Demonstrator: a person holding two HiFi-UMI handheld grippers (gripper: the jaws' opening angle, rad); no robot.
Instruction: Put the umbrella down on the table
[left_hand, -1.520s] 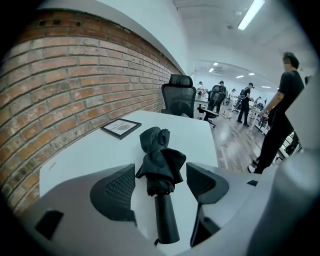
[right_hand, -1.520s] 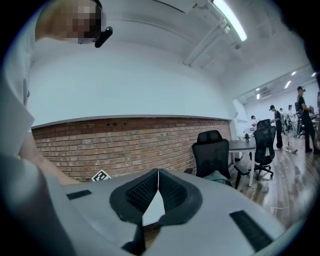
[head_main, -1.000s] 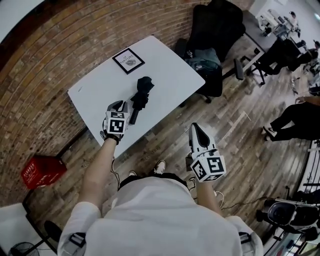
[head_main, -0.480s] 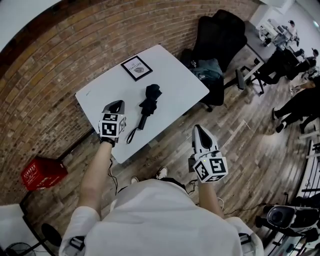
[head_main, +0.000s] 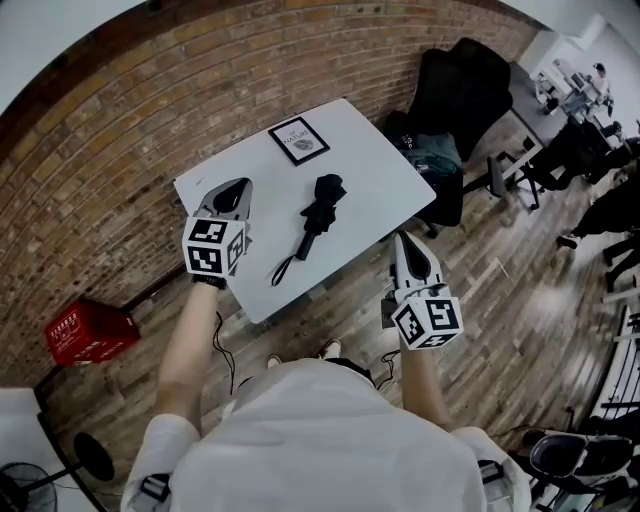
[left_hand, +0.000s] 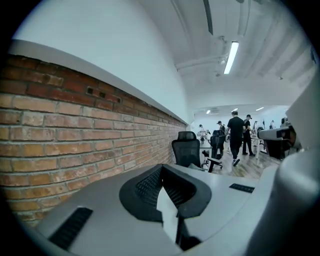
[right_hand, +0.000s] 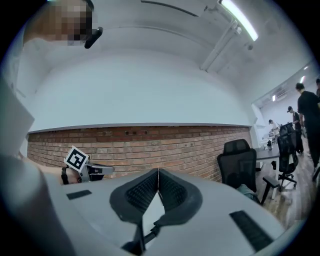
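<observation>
A black folded umbrella (head_main: 318, 214) lies on the white table (head_main: 372, 172), its wrist strap looped toward the near edge. My left gripper (head_main: 237, 187) hangs raised over the table's left end, apart from the umbrella, jaws shut and empty (left_hand: 161, 167). It points level along the brick wall. Off the table's near right corner, over the wooden floor, my right gripper (head_main: 404, 242) is held up, also shut with nothing in it (right_hand: 158, 172). The right gripper view shows the left gripper (right_hand: 82, 166) in front of the brick wall.
A small framed picture (head_main: 299, 140) lies at the table's far edge. A black office chair (head_main: 455, 88) with a bag (head_main: 434, 158) stands at the table's right end. A red crate (head_main: 88, 331) sits on the floor at left. People stand among desks far right.
My left gripper was at the umbrella's handle, then came off it and rose to the left with jaws shut. The umbrella stays on the table. My right gripper rose slightly.
</observation>
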